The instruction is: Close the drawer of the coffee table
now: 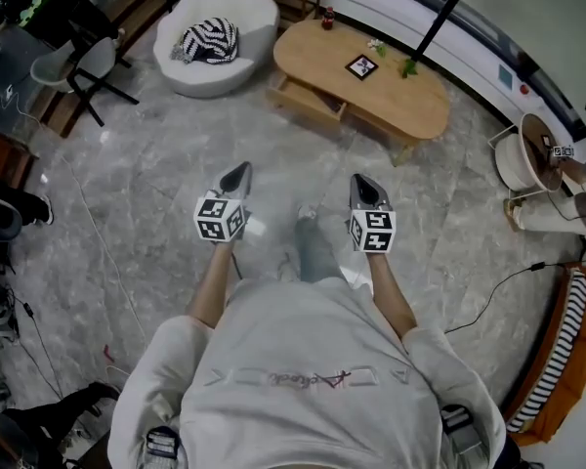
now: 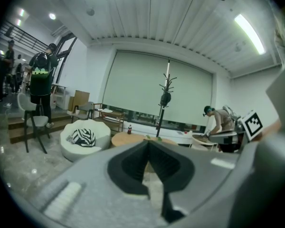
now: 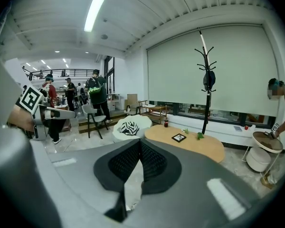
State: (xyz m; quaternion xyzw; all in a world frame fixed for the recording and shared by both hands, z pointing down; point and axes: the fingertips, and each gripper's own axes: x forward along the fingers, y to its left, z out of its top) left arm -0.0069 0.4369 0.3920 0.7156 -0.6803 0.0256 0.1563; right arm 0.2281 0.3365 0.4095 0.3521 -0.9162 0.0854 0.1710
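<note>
Left gripper [image 1: 240, 172] and right gripper [image 1: 363, 182], grey with marker cubes: we hold both with jaws together, nothing between them. Oval light-wood coffee table [image 1: 410, 101] sits at 1 o'clock, well apart, its wooden drawer [image 1: 306, 98] pulled out.

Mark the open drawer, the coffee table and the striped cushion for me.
open drawer [image 1: 308, 98], head view, on its pulled-out box.
coffee table [image 1: 415, 101], head view, on the bare wooden top.
striped cushion [image 1: 208, 40], head view, on its middle, in the white seat.

Bright ceiling strip lights; fisheye edges bent and dark, foreground blurred.
</note>
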